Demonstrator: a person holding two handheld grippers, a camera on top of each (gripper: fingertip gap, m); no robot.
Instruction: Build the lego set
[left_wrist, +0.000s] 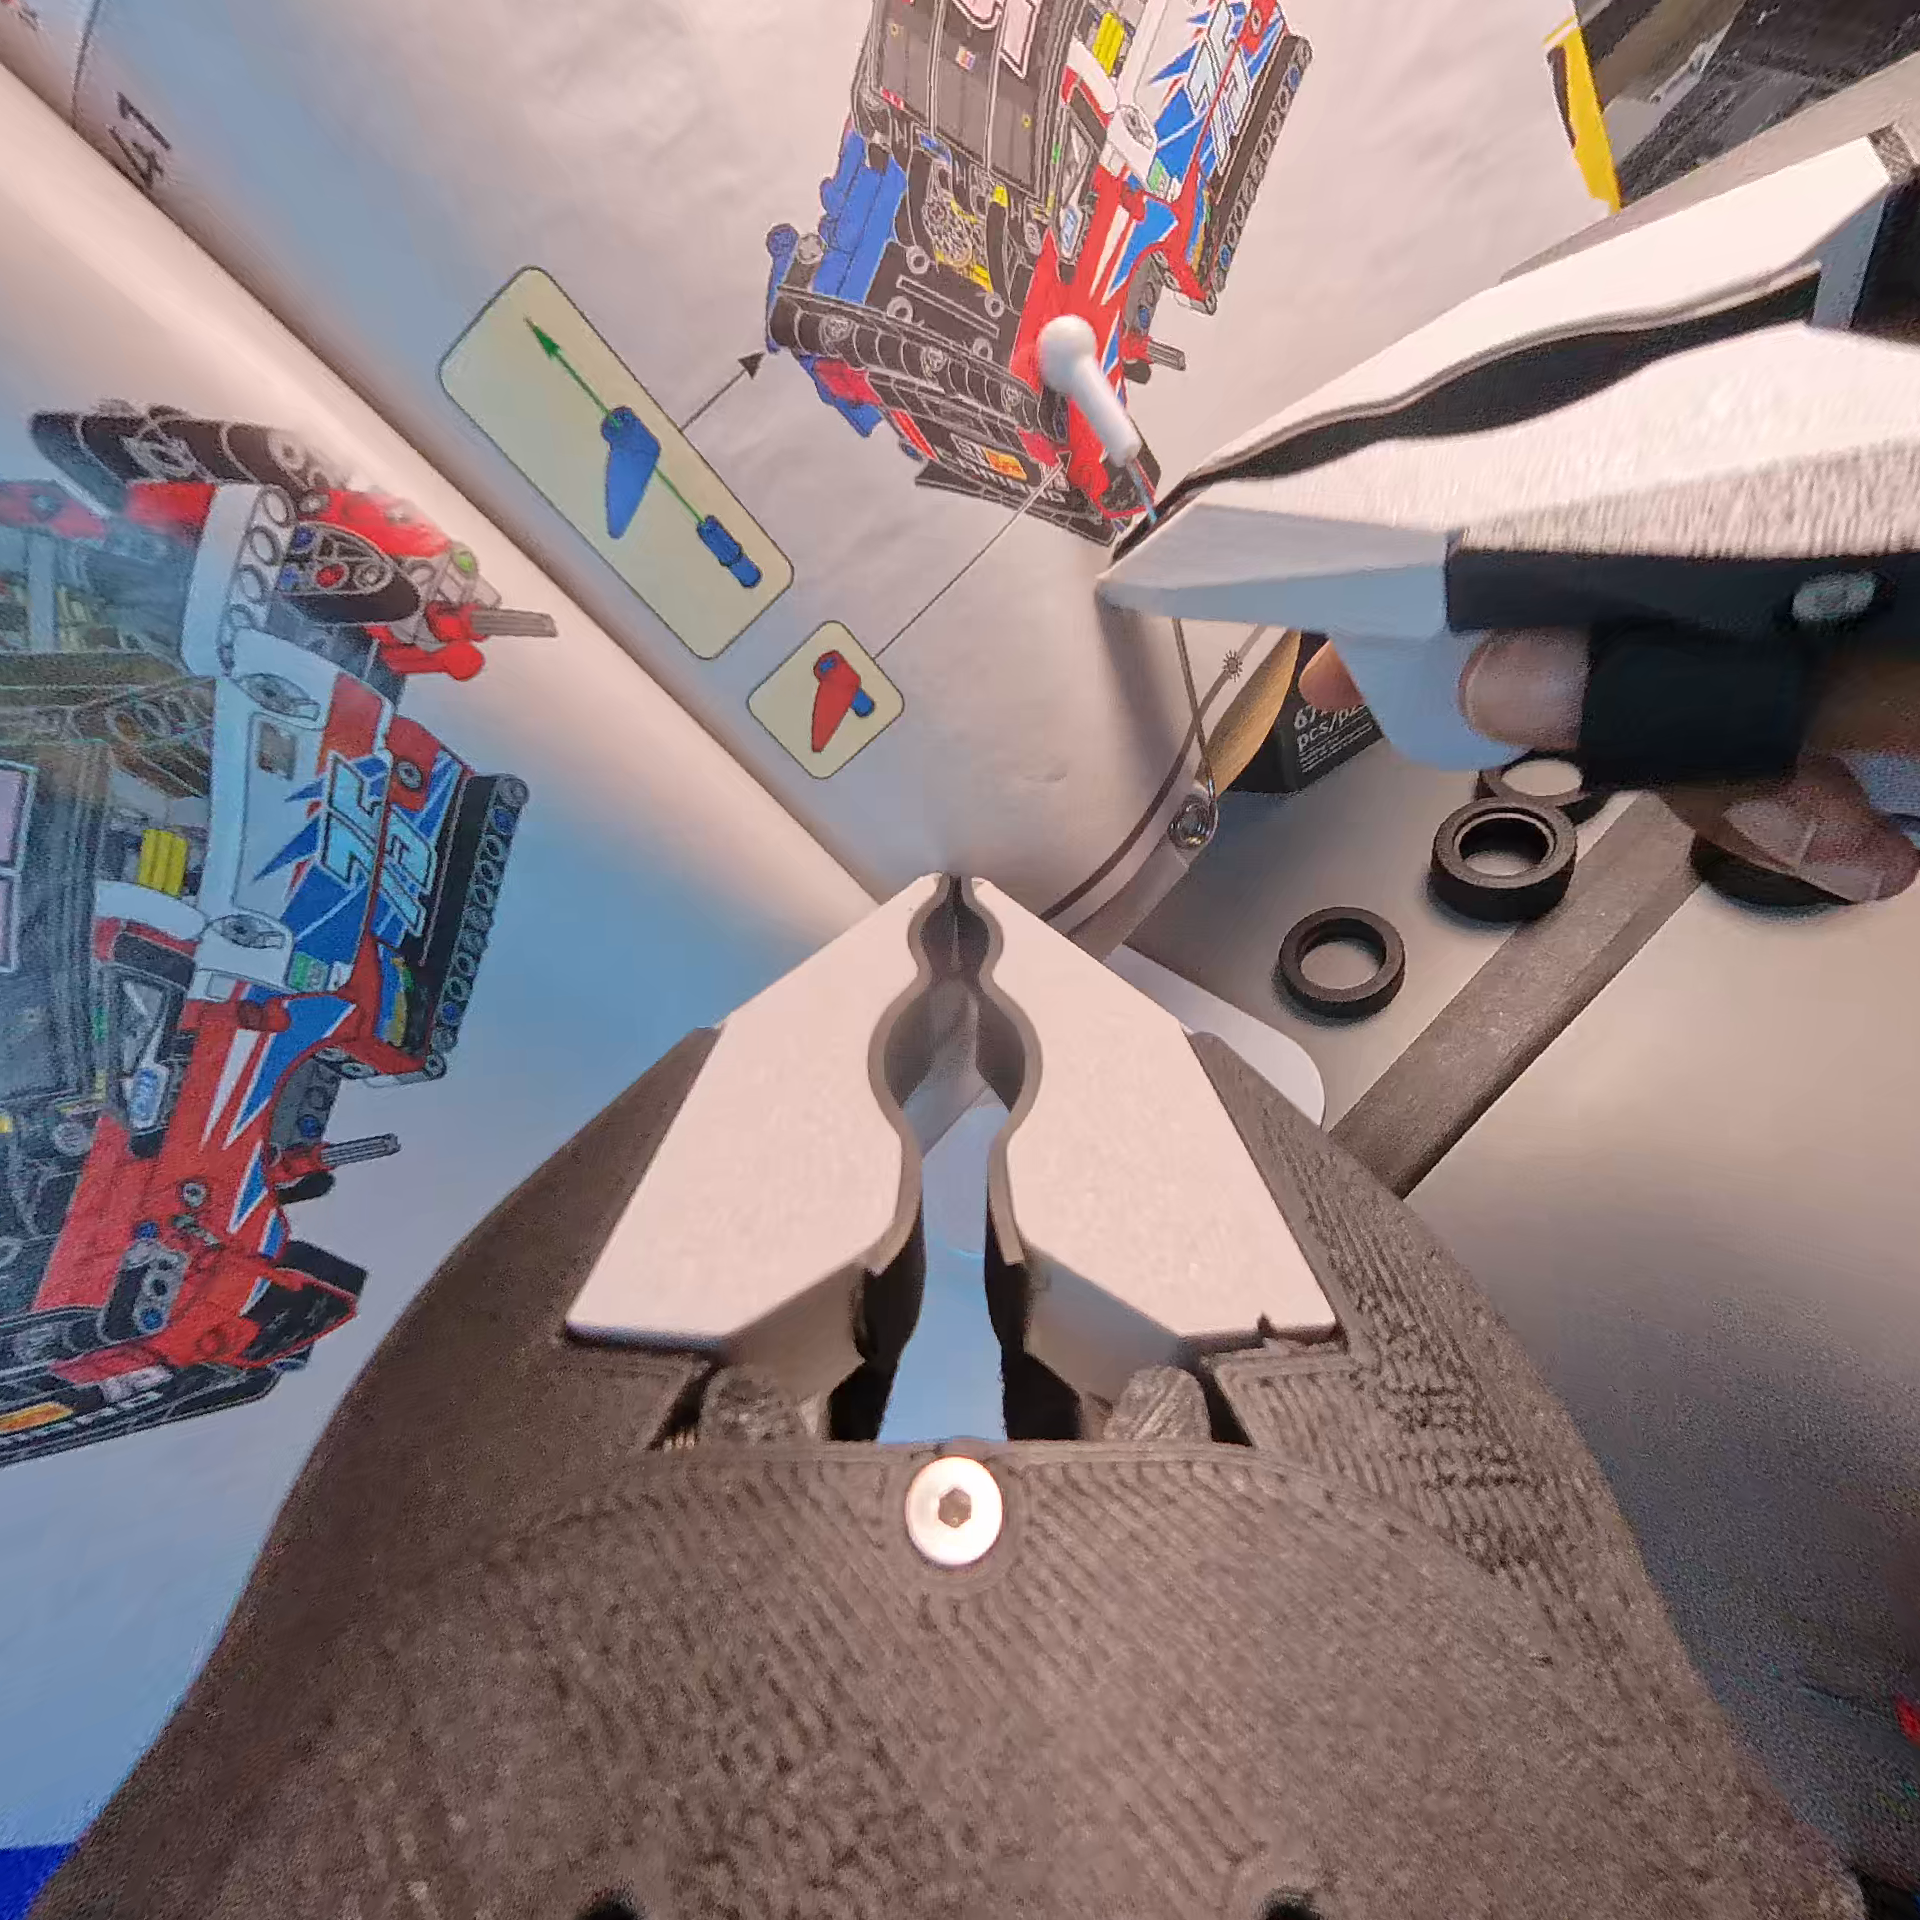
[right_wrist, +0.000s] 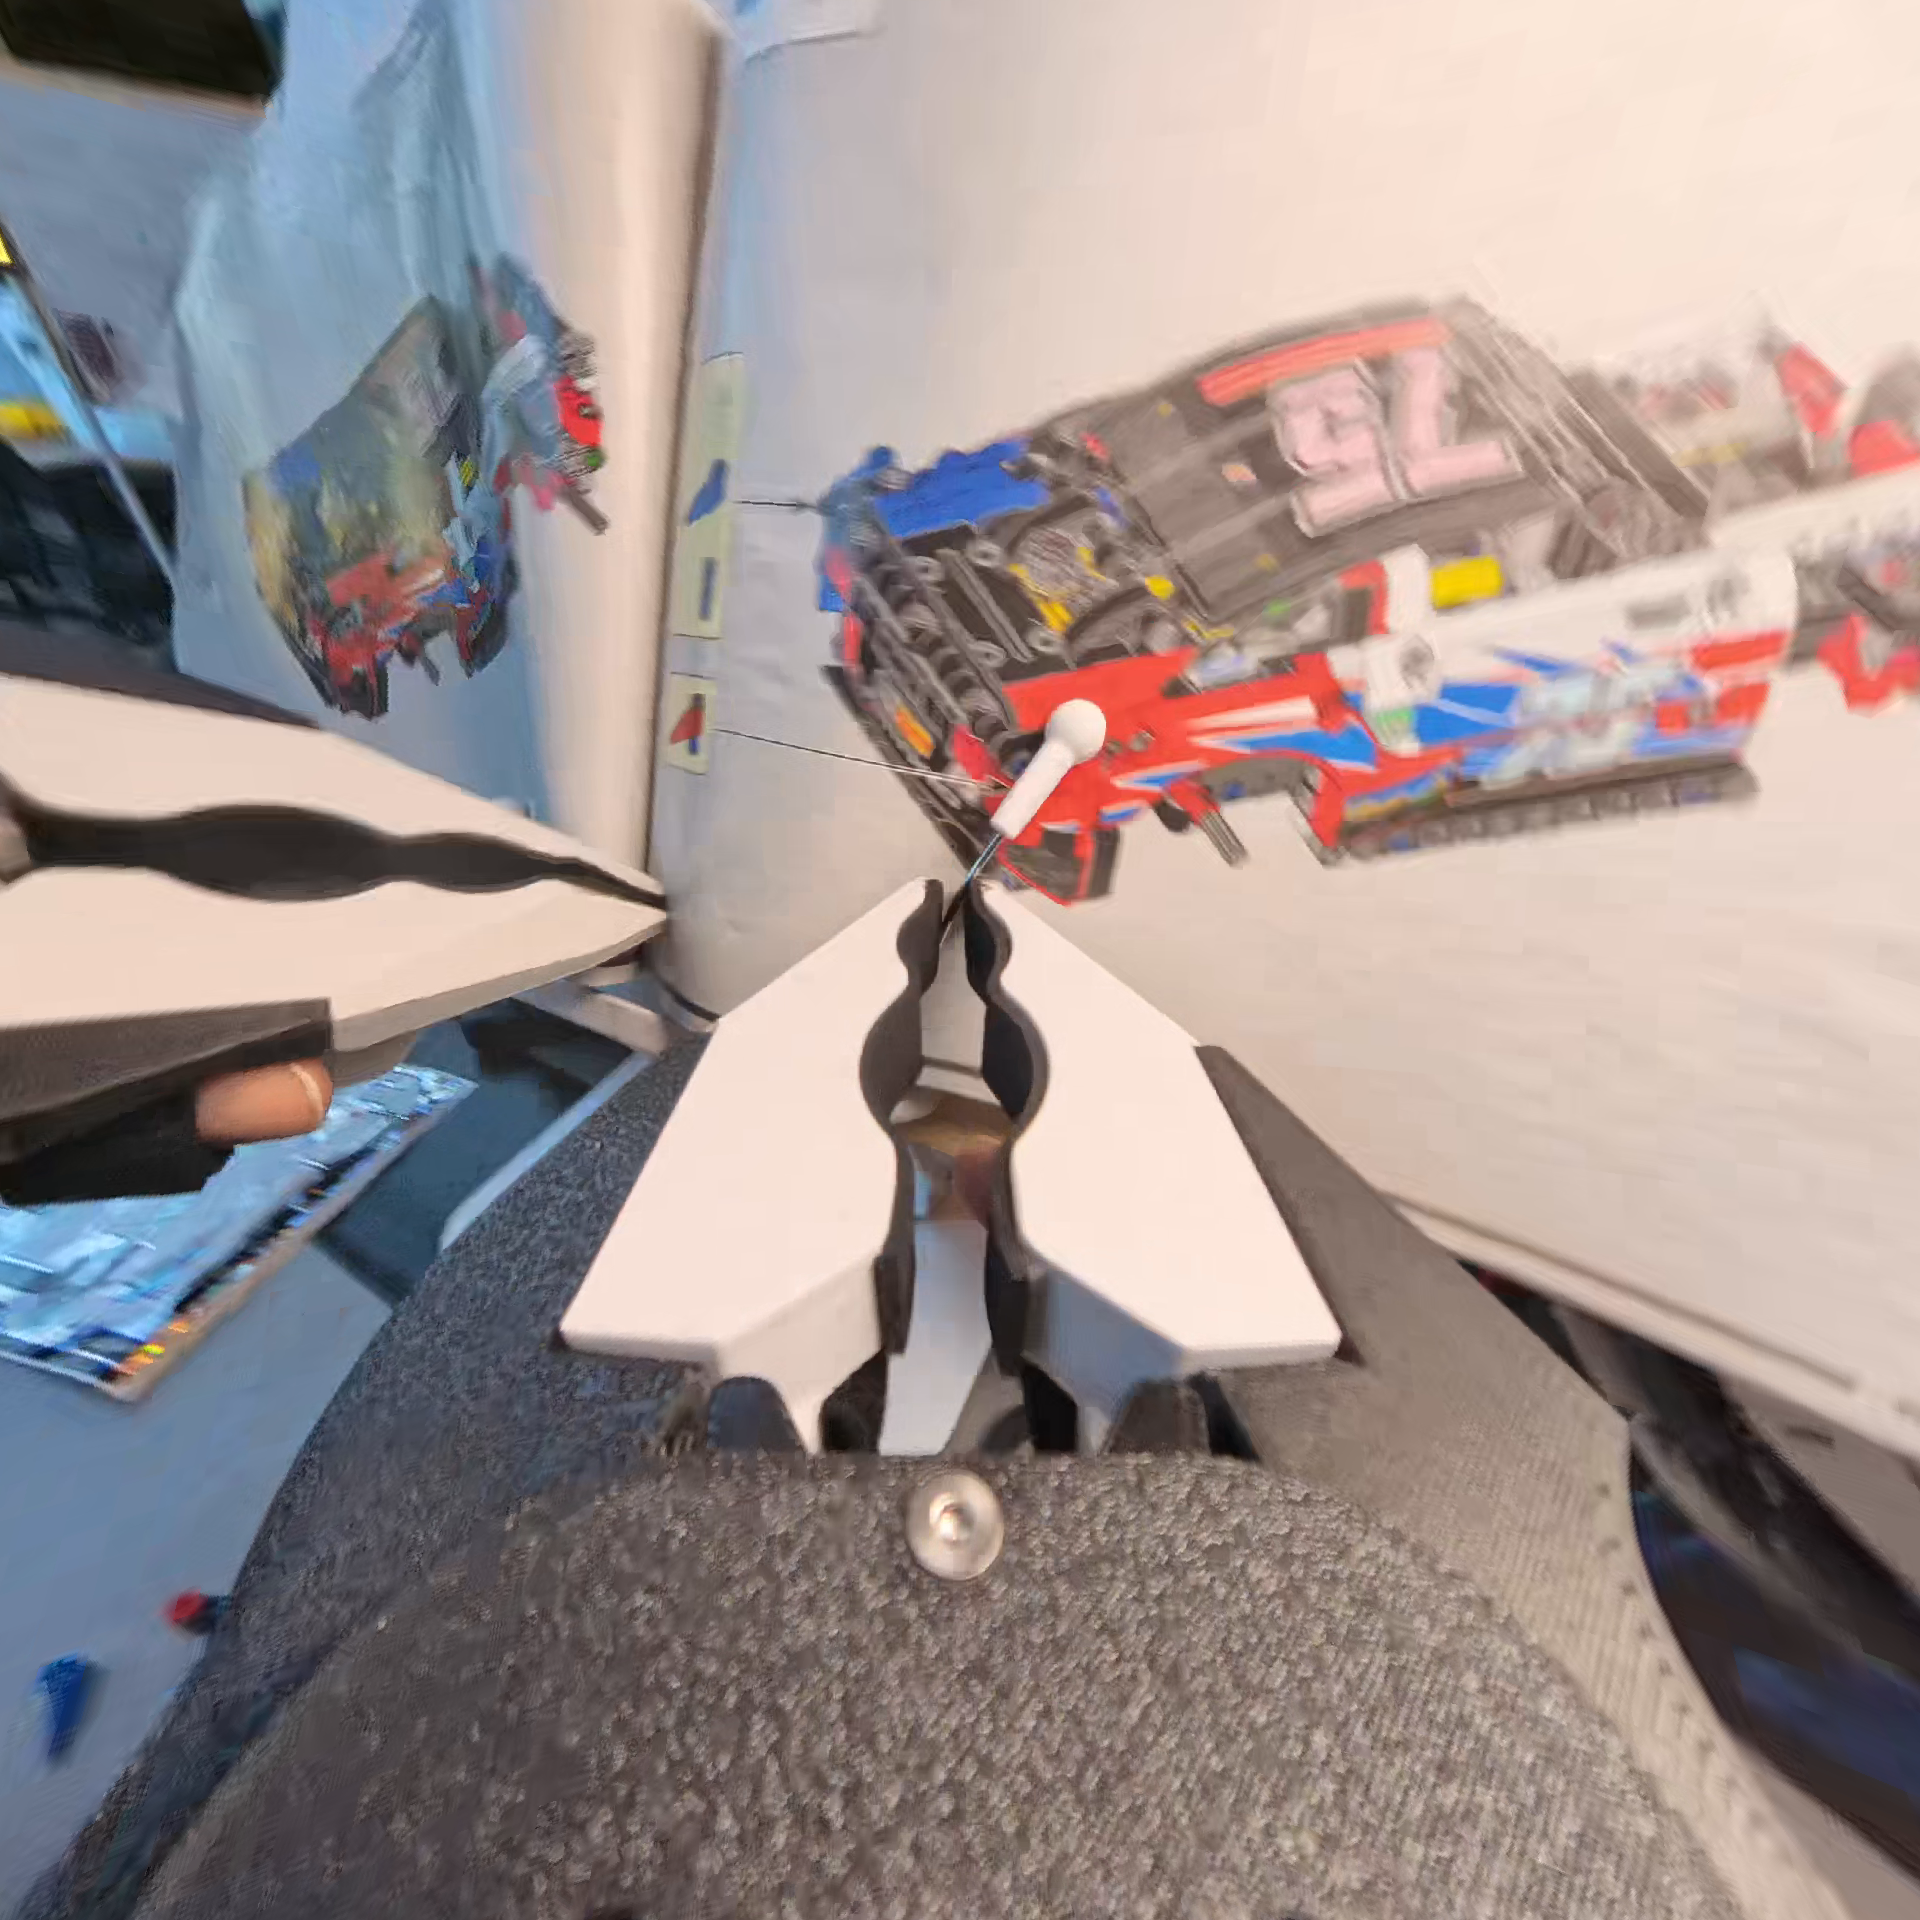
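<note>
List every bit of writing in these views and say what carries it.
I won't quote writing; here is what bears it.
Instruction booklet: a page number, at the view's upper left.
Printed truck drawing: large numerals on its side.
Black label: white print, partly hidden.
Printed sheet: too blurred.

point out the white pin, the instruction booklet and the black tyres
white pin (left_wrist: 1081, 379): left wrist view, on its rounded head and shaft.
instruction booklet (left_wrist: 665, 166): left wrist view, on bare page.
black tyres (left_wrist: 1341, 962): left wrist view, on the nearer ring's rim.
</note>
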